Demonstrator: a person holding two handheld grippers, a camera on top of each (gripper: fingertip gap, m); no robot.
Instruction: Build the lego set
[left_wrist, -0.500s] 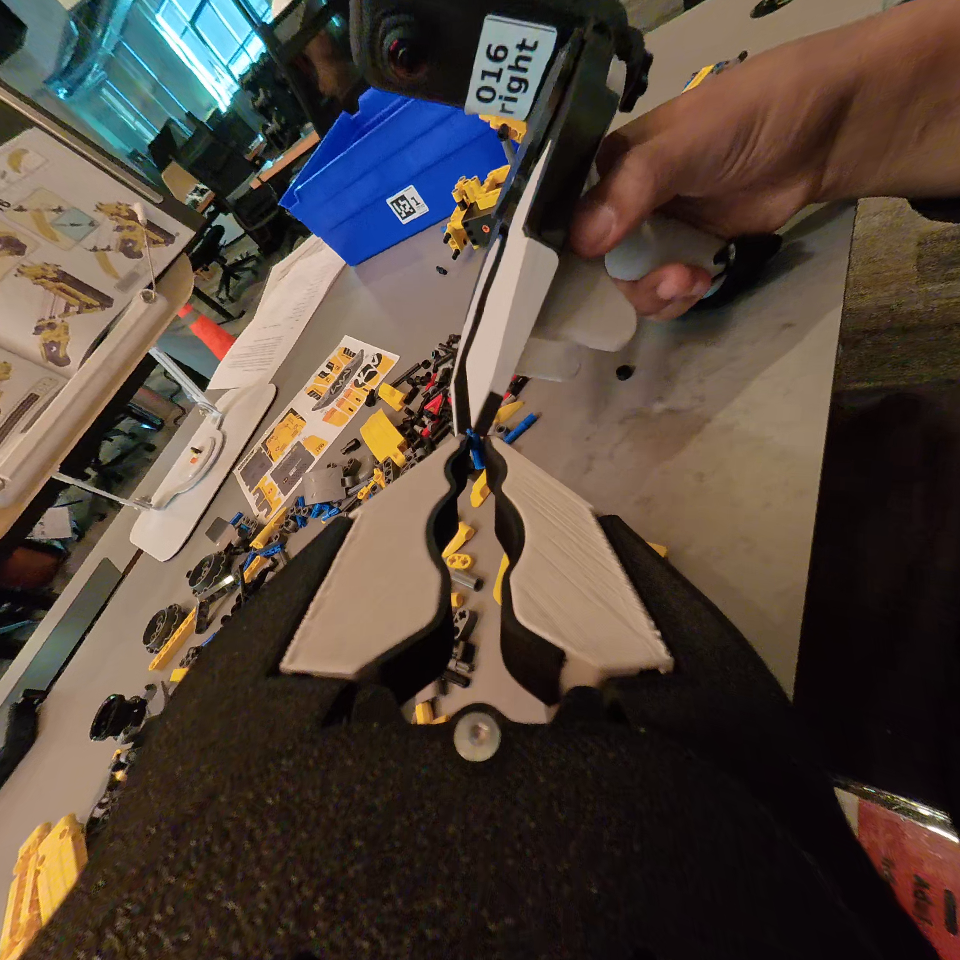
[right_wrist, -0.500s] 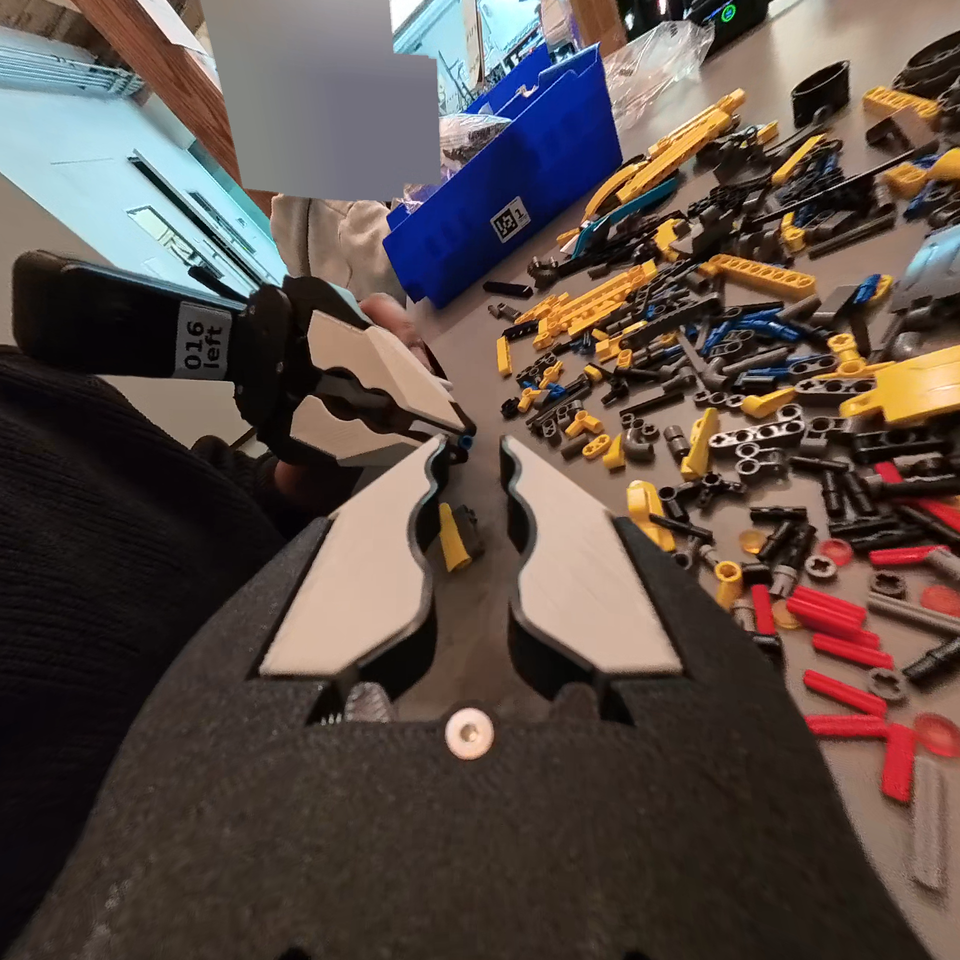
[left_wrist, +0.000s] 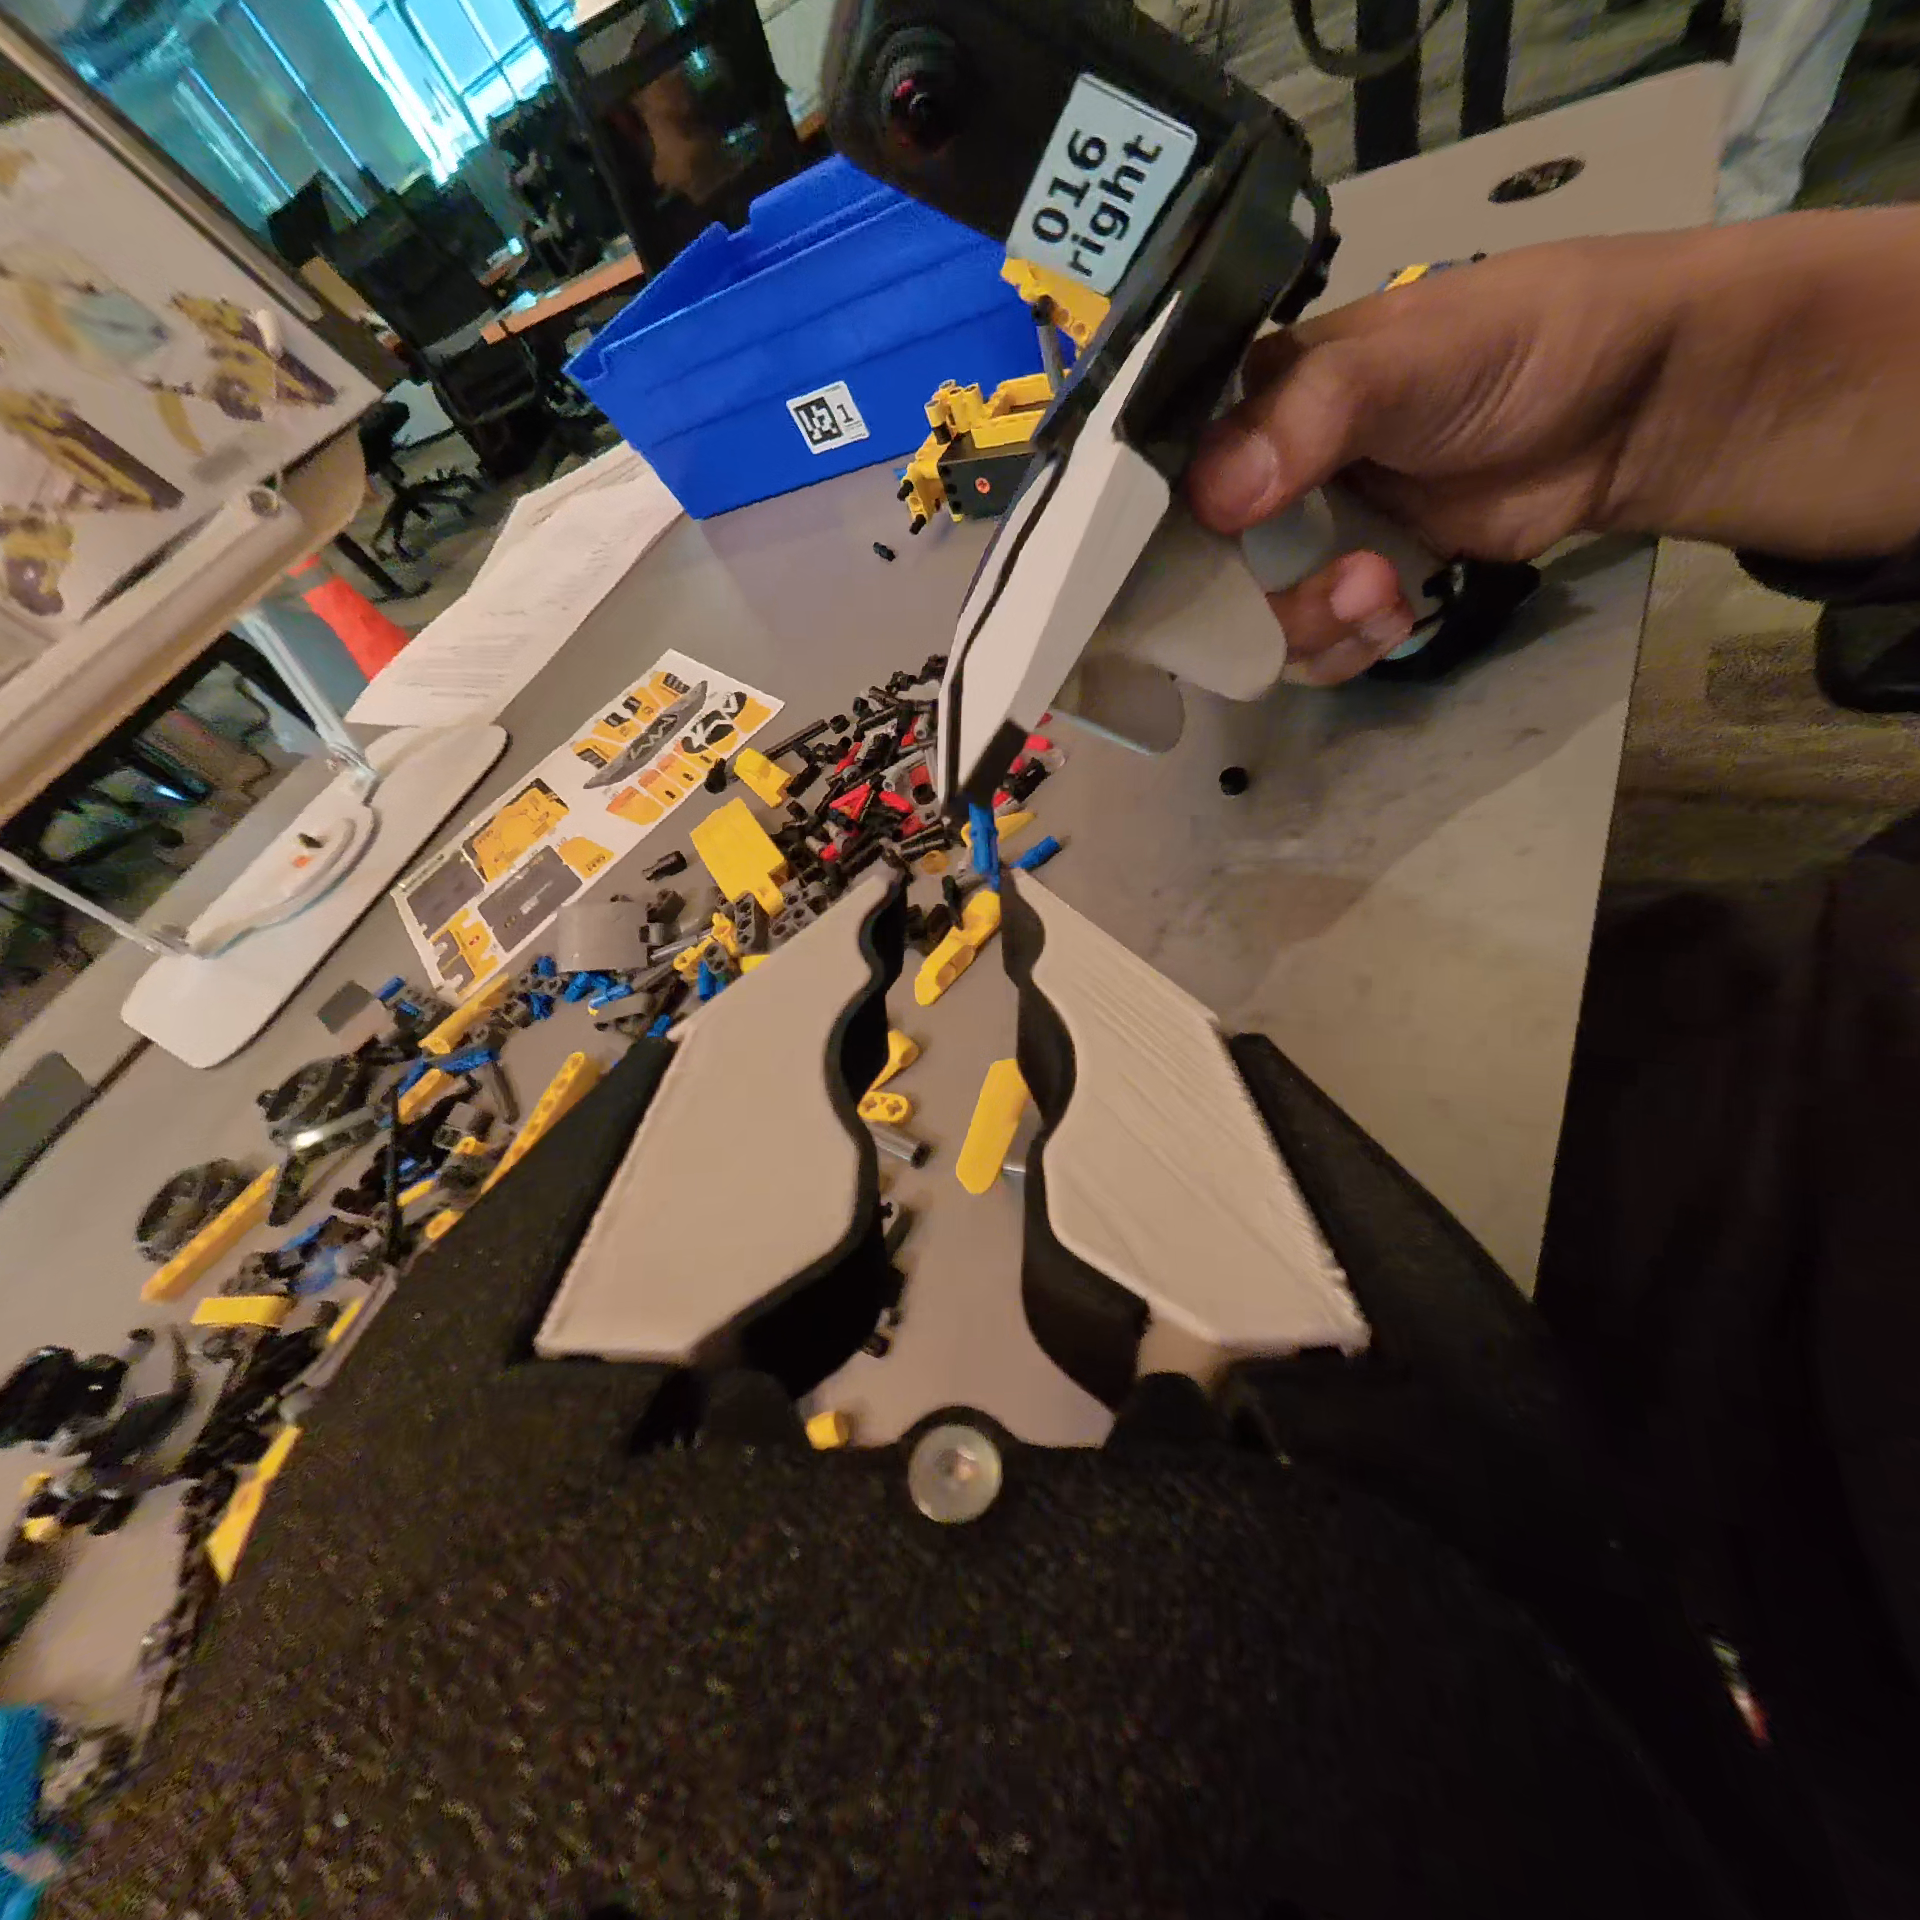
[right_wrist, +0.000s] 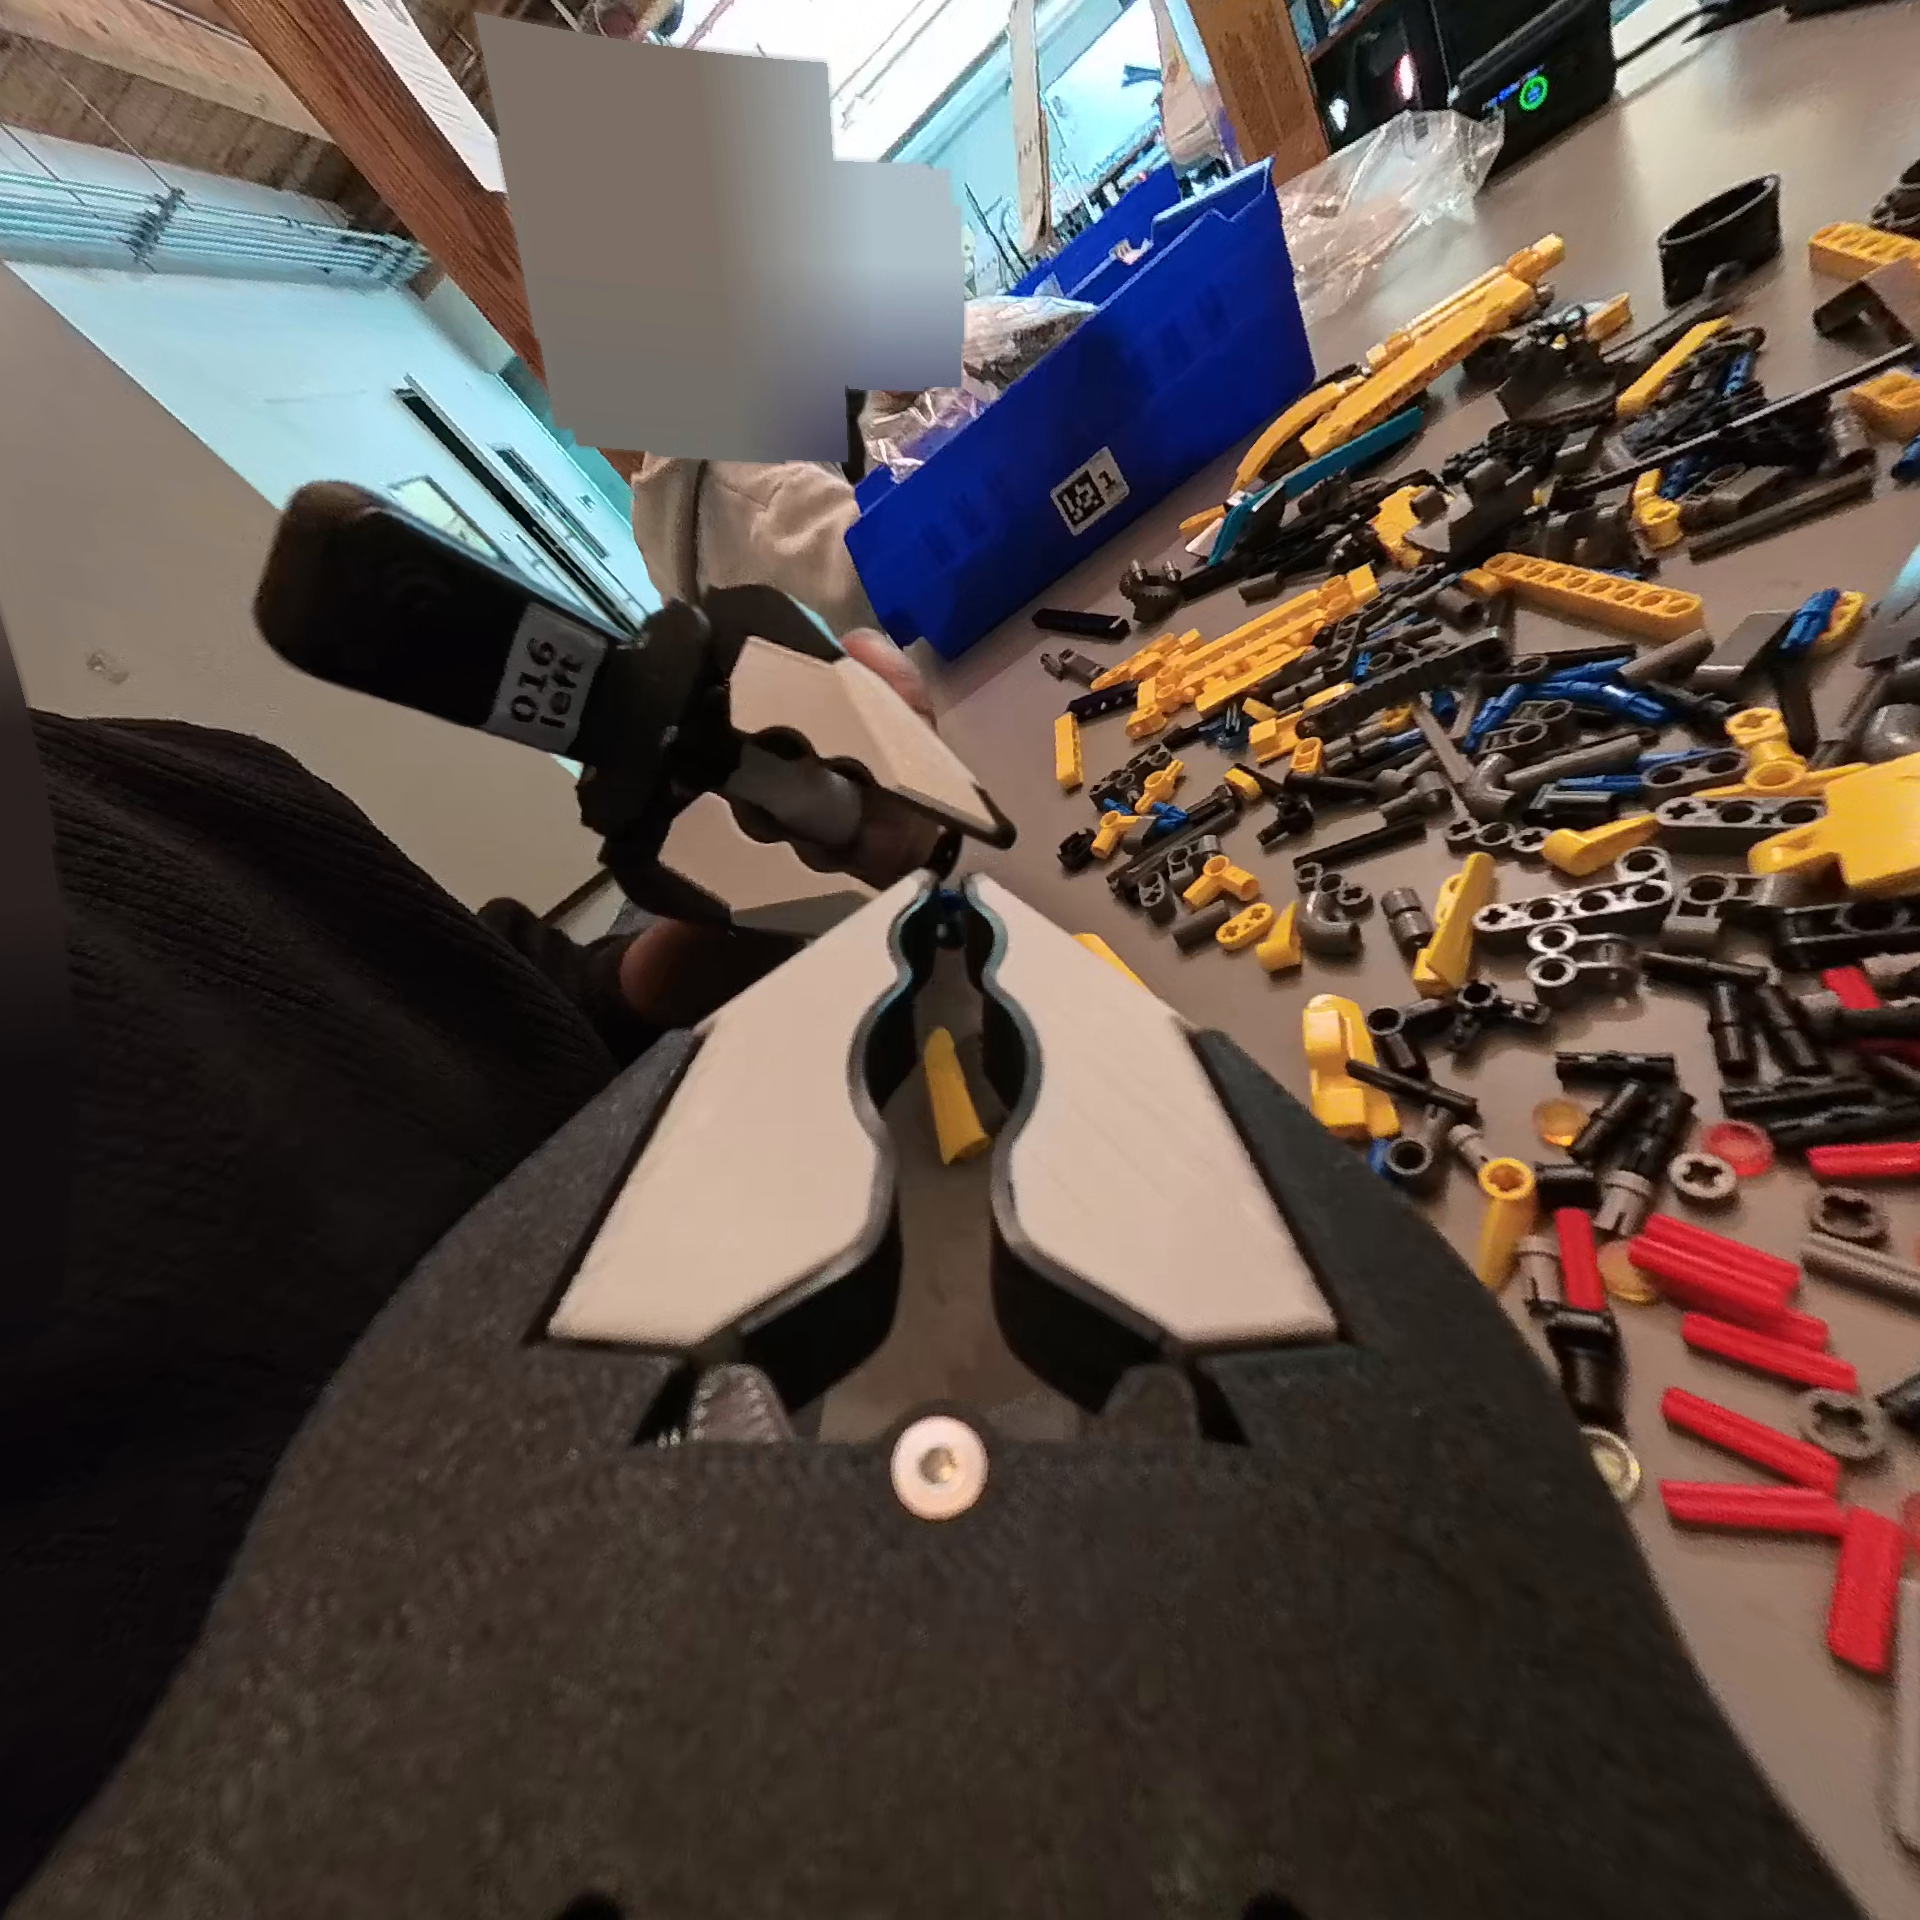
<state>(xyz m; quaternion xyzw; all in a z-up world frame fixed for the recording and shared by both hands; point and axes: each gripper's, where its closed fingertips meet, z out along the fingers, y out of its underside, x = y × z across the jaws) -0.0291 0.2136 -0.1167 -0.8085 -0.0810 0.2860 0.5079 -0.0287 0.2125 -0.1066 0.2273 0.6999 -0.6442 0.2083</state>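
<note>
**Claws meet tip to tip over a blue pin**

Right claw (right_wrist: 943, 891) is nearly closed, tips pinching a small blue pin (left_wrist: 982, 837) above the table (left_wrist: 1351, 935). Left claw (left_wrist: 951, 883) is part open w/ a clear gap; its right fingertip (left_wrist: 1023, 894) sits at the pin's lower end, contact can't be confirmed. A yellow piece (right_wrist: 956, 1107) lies under the right claw, betw. its fingers. Loose yellow, black & red parts (right_wrist: 1558, 935) spread to the right claw's right; a blue bin (right_wrist: 1091, 436) stands beyond. A sticker sheet (left_wrist: 592, 821) lies ahead-left of the left claw.
</note>
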